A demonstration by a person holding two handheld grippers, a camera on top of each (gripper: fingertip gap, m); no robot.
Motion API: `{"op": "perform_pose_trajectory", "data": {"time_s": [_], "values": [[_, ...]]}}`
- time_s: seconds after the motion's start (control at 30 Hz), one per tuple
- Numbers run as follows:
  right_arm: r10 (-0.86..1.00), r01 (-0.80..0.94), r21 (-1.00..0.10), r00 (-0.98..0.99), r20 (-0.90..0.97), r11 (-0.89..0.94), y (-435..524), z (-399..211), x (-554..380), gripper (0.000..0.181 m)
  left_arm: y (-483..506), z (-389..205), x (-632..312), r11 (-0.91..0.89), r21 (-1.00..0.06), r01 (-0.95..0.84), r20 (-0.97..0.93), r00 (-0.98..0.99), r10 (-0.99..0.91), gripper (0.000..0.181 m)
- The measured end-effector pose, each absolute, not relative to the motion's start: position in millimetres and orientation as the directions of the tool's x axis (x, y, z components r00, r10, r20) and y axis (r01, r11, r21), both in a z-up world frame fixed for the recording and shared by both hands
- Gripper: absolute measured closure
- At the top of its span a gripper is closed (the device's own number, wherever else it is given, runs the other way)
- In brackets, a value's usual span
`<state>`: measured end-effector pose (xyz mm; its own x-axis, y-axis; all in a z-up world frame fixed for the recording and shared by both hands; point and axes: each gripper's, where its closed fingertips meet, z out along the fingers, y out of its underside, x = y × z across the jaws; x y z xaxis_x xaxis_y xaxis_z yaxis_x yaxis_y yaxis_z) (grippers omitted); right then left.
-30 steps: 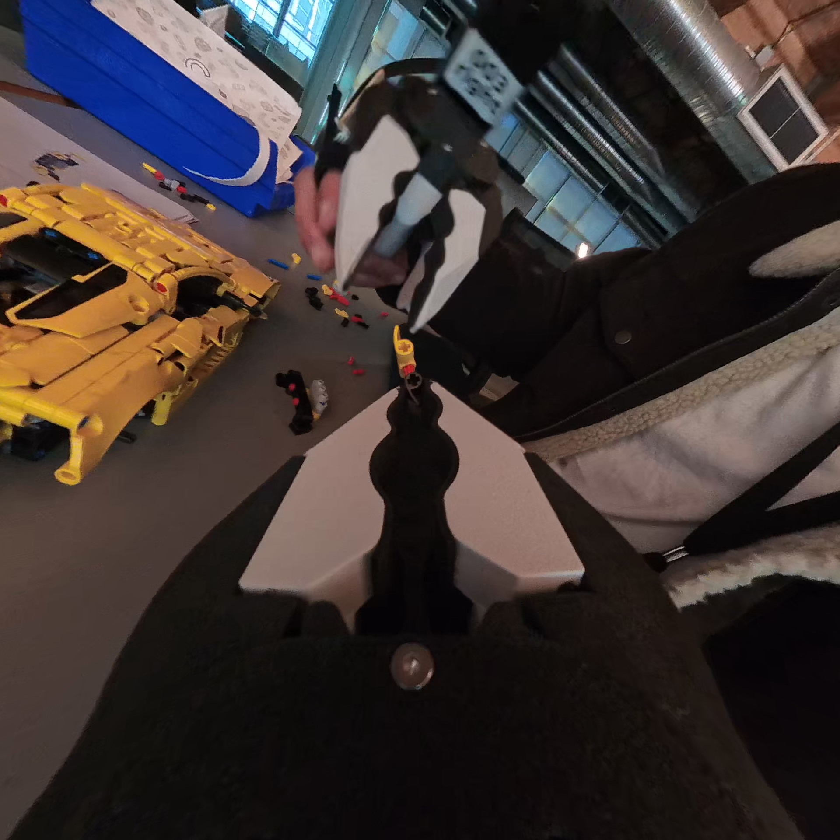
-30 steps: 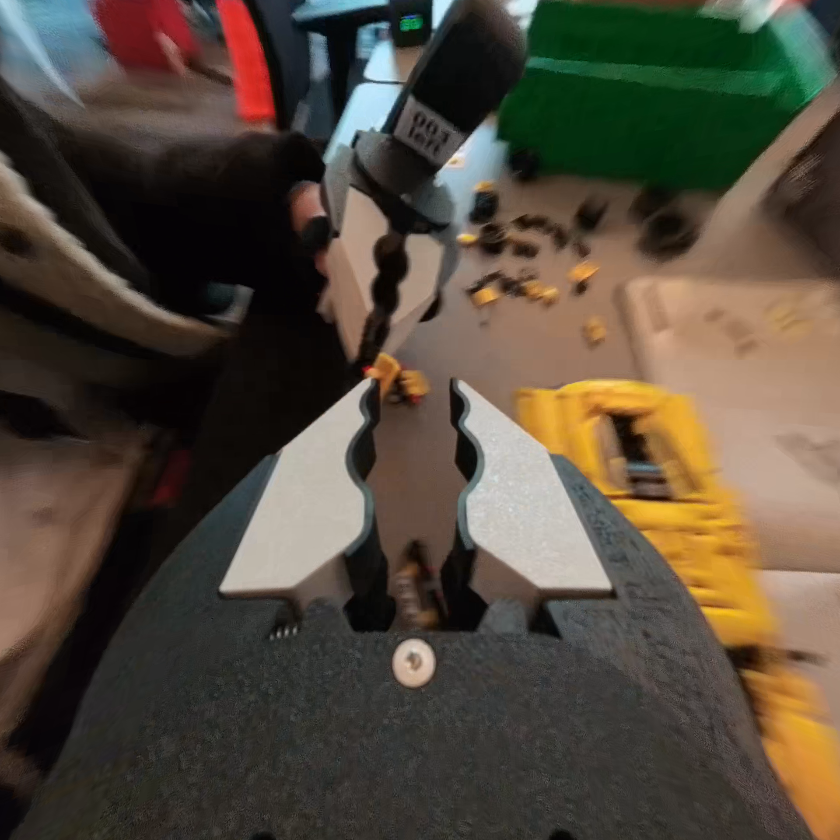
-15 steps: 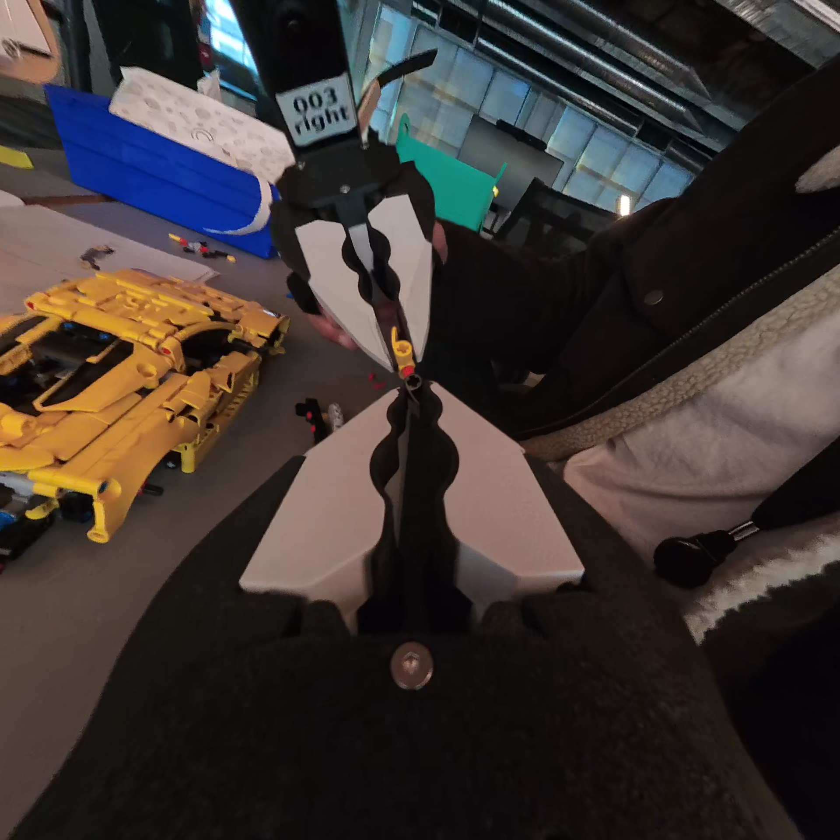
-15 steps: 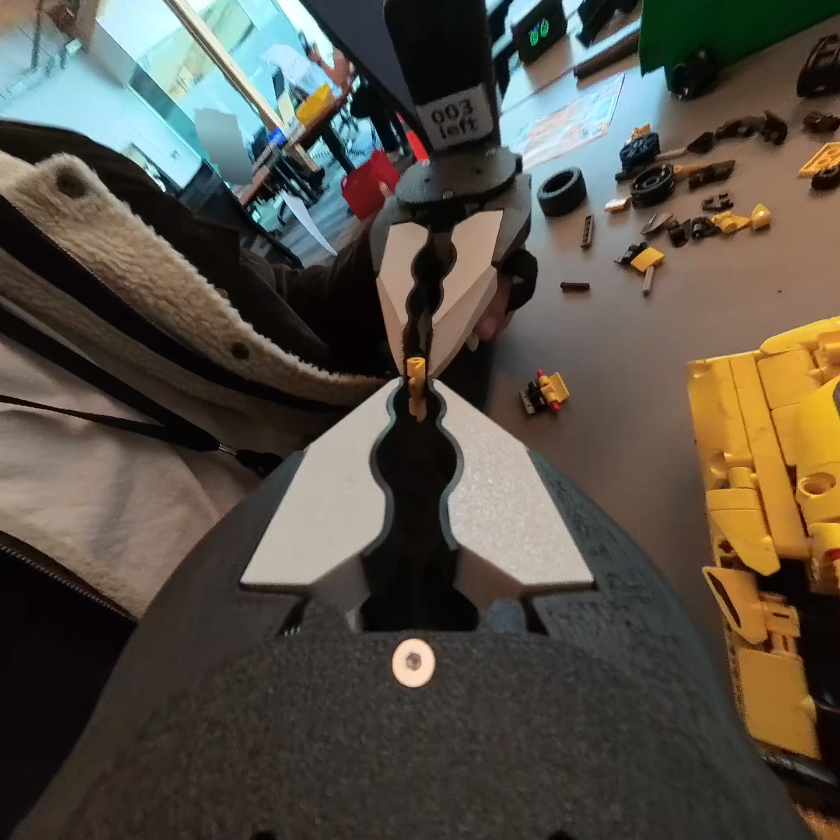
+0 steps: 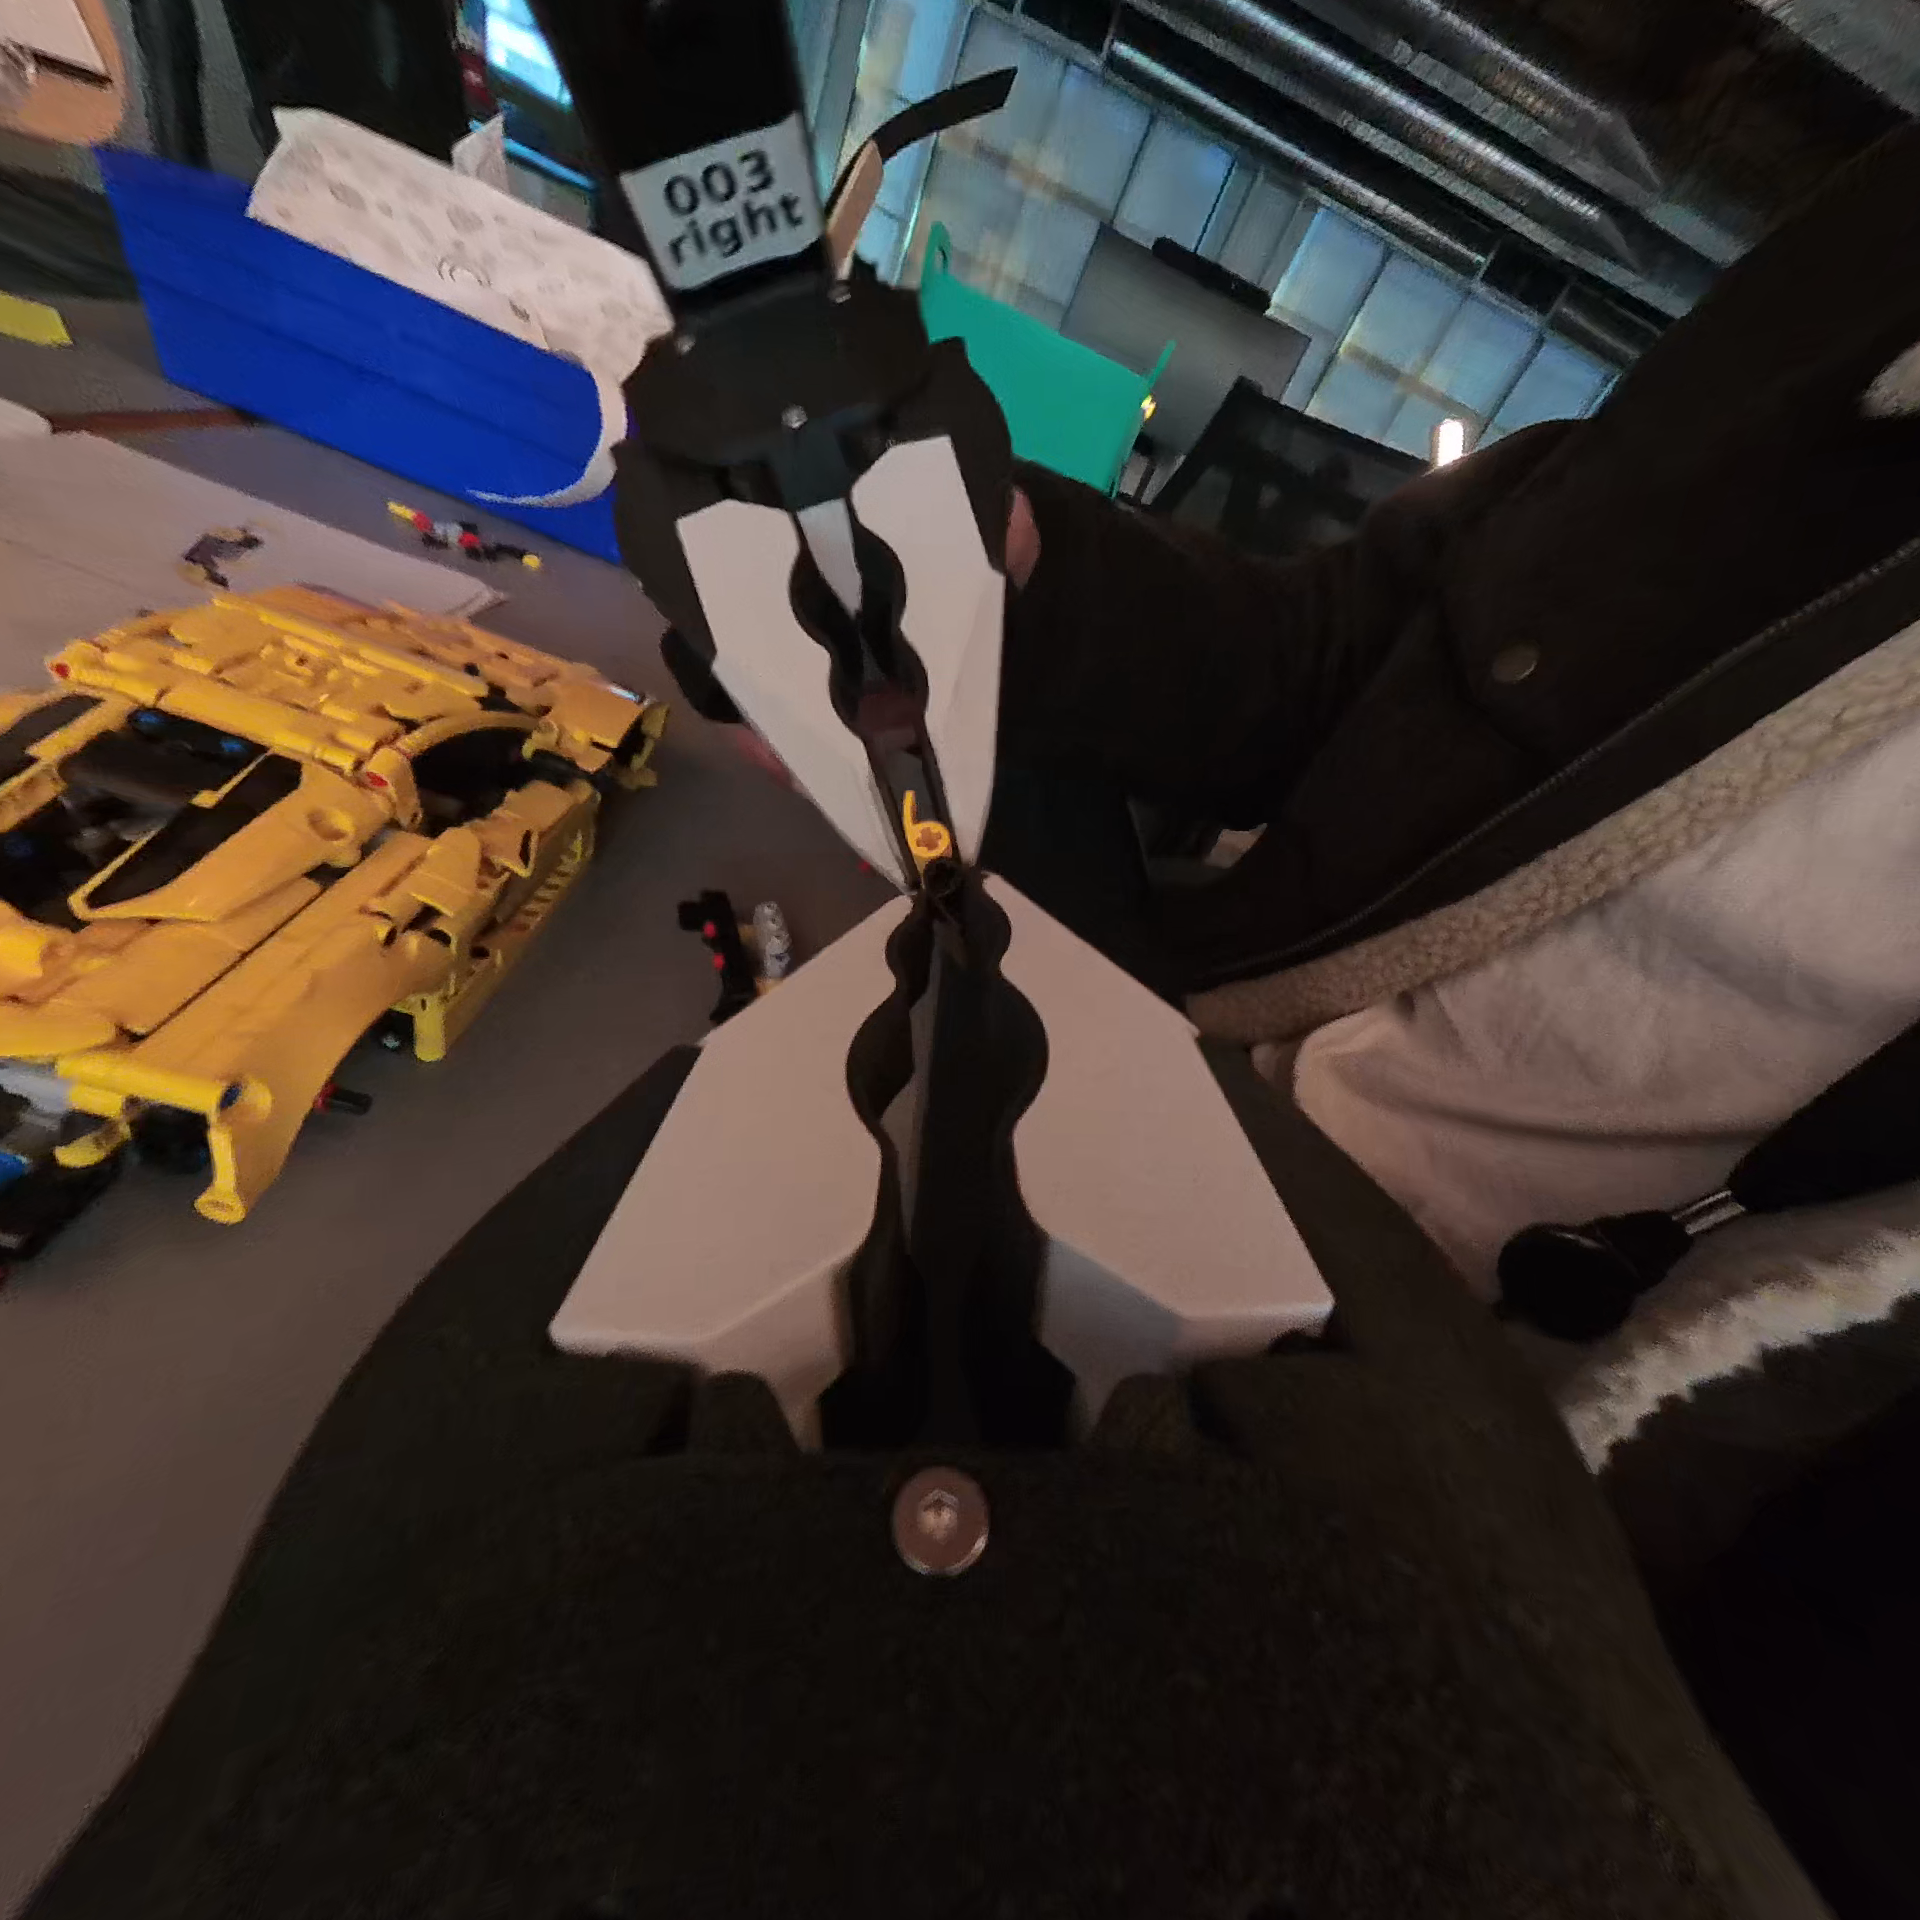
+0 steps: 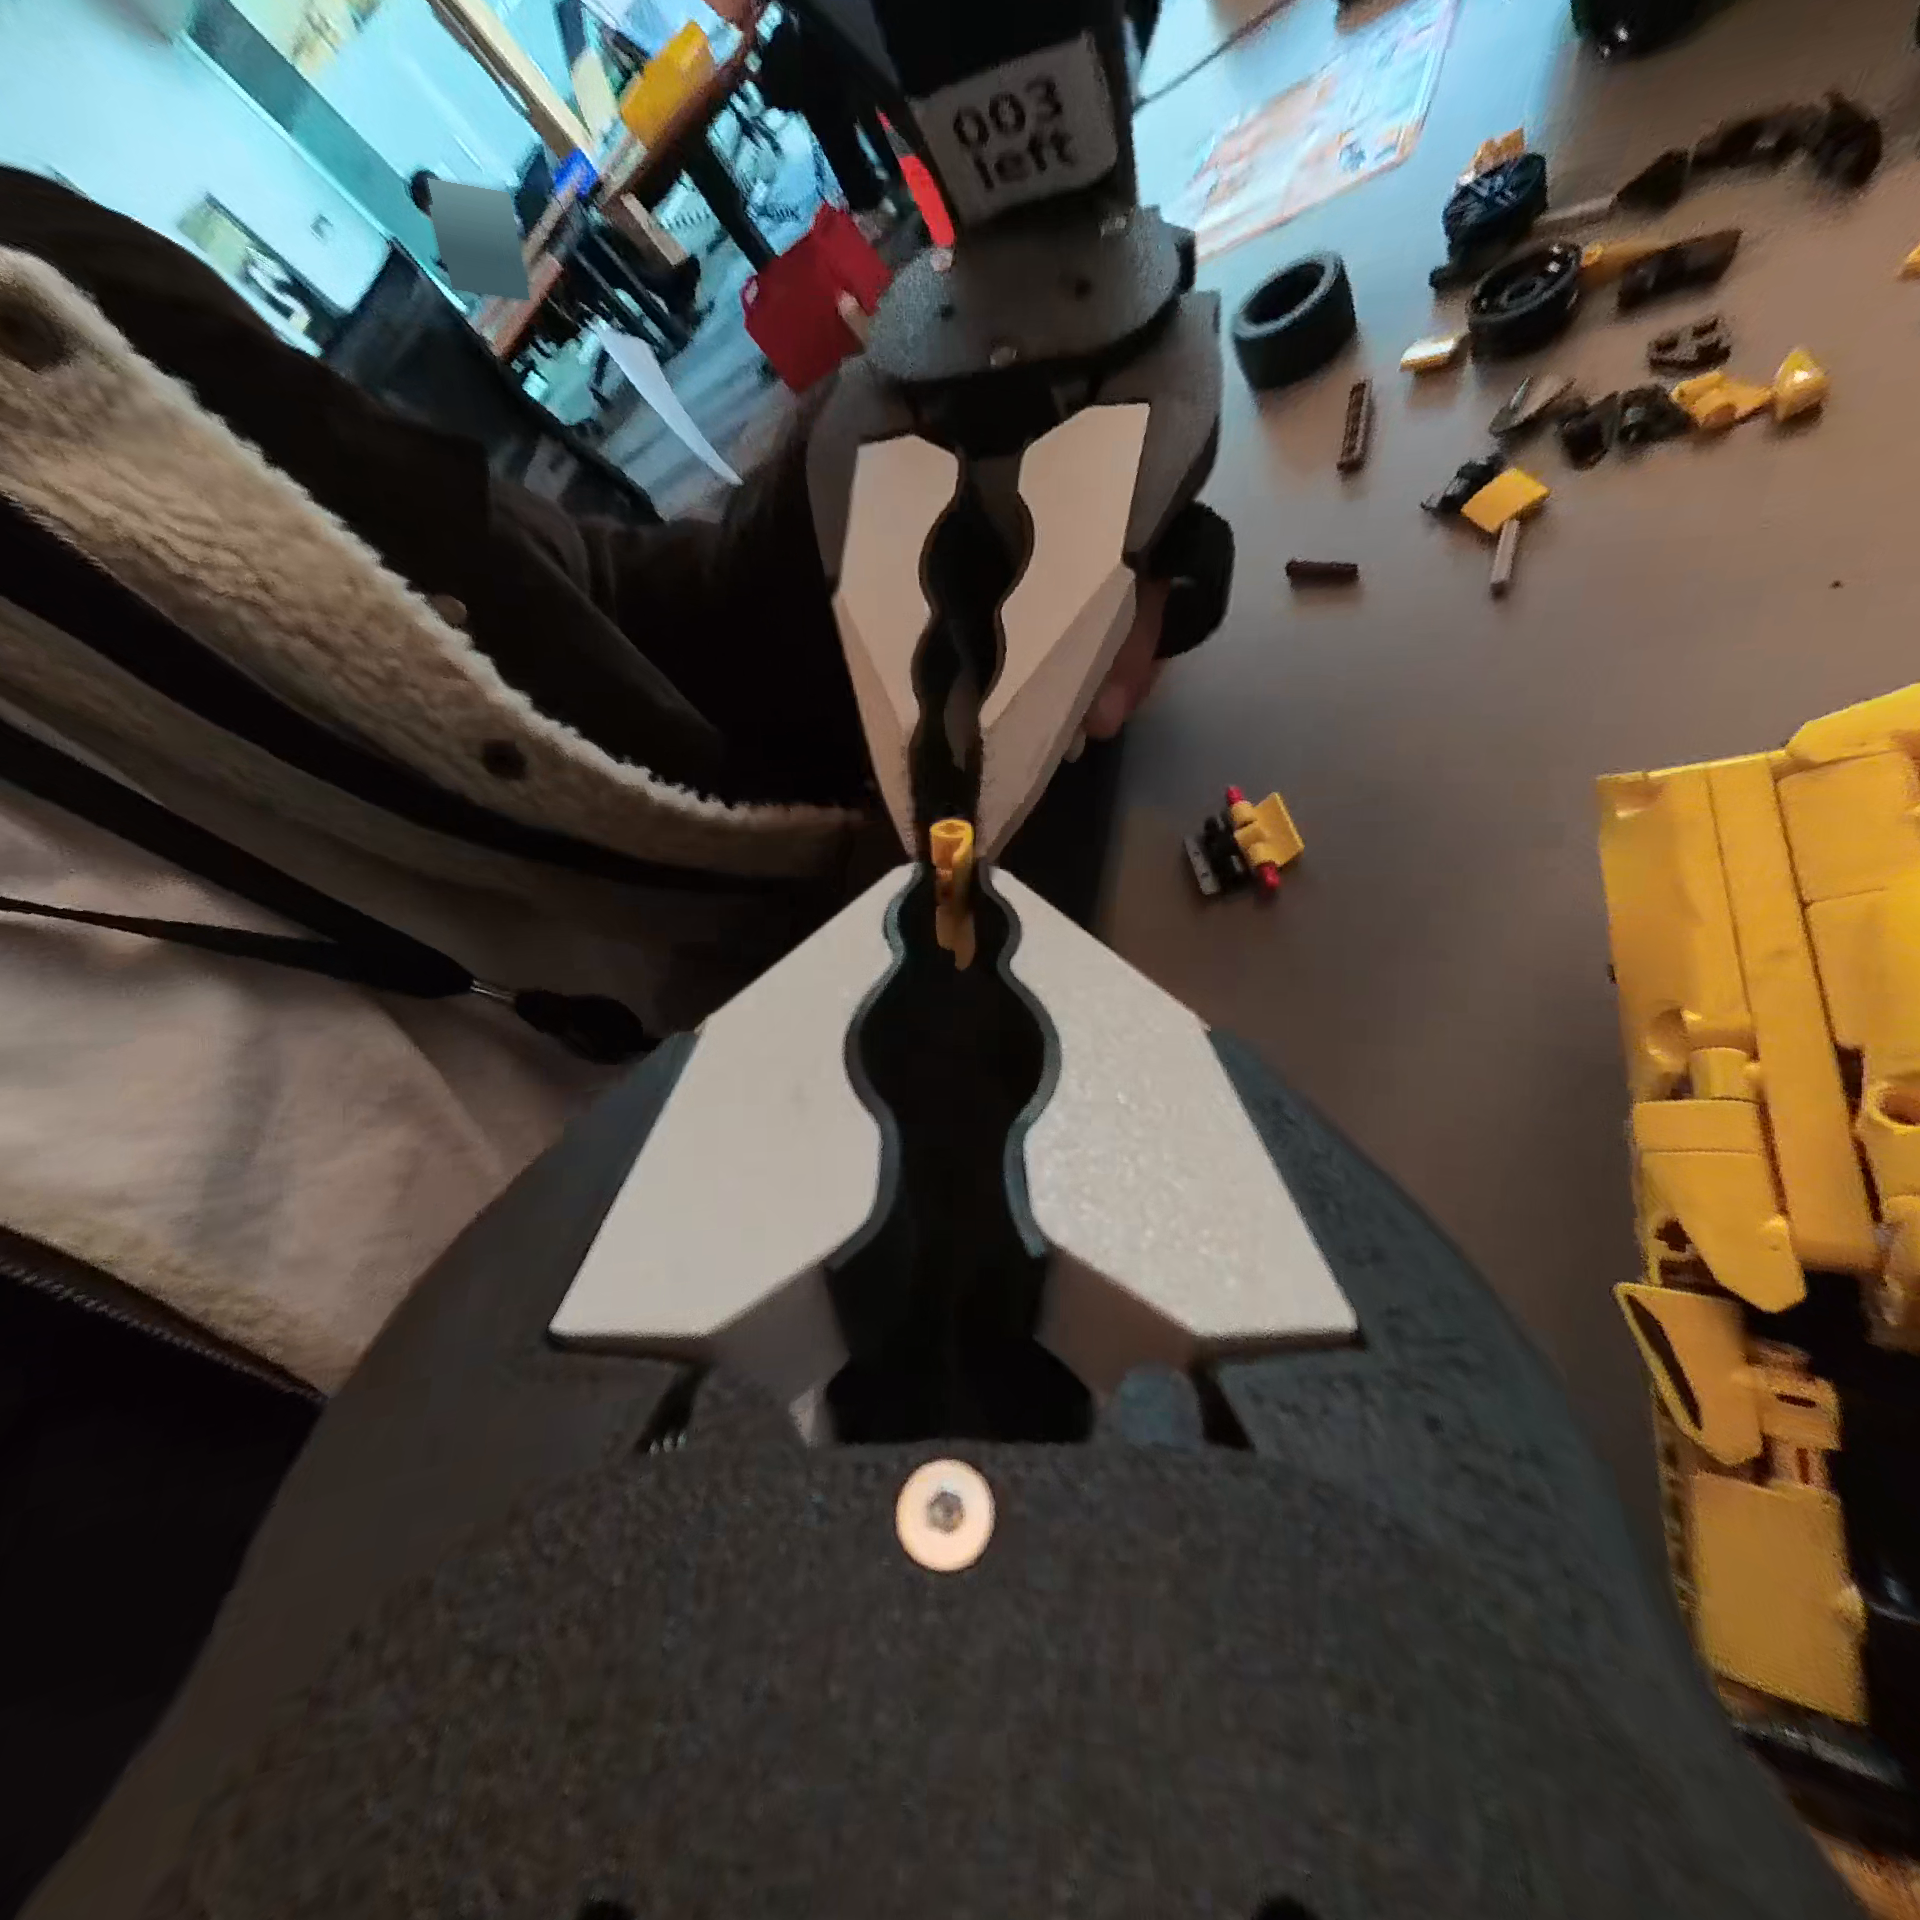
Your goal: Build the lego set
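Since a moment earlier the right gripper [image 6: 951, 878] had pinched the yellow connector [image 6: 950, 883] held tip-to-tip by the clamped left gripper [image 5: 935, 894], suggesting a handover

The small yellow piece [image 6: 951, 883] sits mostly buried between the tips of the two hand-held grippers, so its shape cannot be told. The yellow car [image 5: 281, 821] is cut off at the left edge in the left wrist view. Far loose parts [image 6: 1621, 405] on the desk [image 6: 1403, 727] are too blurred to identify.
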<state>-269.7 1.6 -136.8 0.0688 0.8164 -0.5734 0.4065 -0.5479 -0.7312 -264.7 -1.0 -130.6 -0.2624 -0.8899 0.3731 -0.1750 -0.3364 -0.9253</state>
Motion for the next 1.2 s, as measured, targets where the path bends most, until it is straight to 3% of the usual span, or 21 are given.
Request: {"op": "perform_pose_trajectory", "data": {"time_s": [0.17,0.2,0.33,0.5,0.63,0.73,1.2], "values": [[0.861,0.283,-0.814,0.129,-0.492,-0.508,21,-121,-272,0.173,19,-116,-265,-0.417,-0.907,-0.063,0.420,-0.210,-0.883,0.176],[0.886,0.261,-0.847,0.164,-0.433,-0.462,26,-116,-272,0.156,28,-114,-266,-0.446,-0.895,-0.032,0.444,-0.184,-0.877,0.176],[0.872,0.312,-0.931,0.490,-0.015,-0.191,59,-111,-271,0.128,65,-106,-282,-0.578,-0.806,0.128,0.569,-0.099,-0.816,0.176],[0.682,0.577,-0.816,0.602,0.417,-0.011,77,-123,-280,0.127,77,-106,-288,-0.628,-0.756,0.183,0.626,-0.080,-0.776,0.176],[0.683,0.602,-0.798,0.596,0.422,-0.033,83,-124,-287,0.130,66,-109,-281,-0.595,-0.793,0.130,0.590,-0.082,-0.803,0.176],[0.686,0.623,-0.782,0.580,0.440,-0.025,83,-126,-287,0.146,63,-108,-279,-0.582,-0.804,0.122,0.576,-0.084,-0.813,0.176],[0.713,0.722,-0.691,0.465,0.525,0.037,77,-140,-277,0.148,57,-124,-269,-0.610,-0.792,0.028,0.606,-0.088,-0.791,0.175]]}}
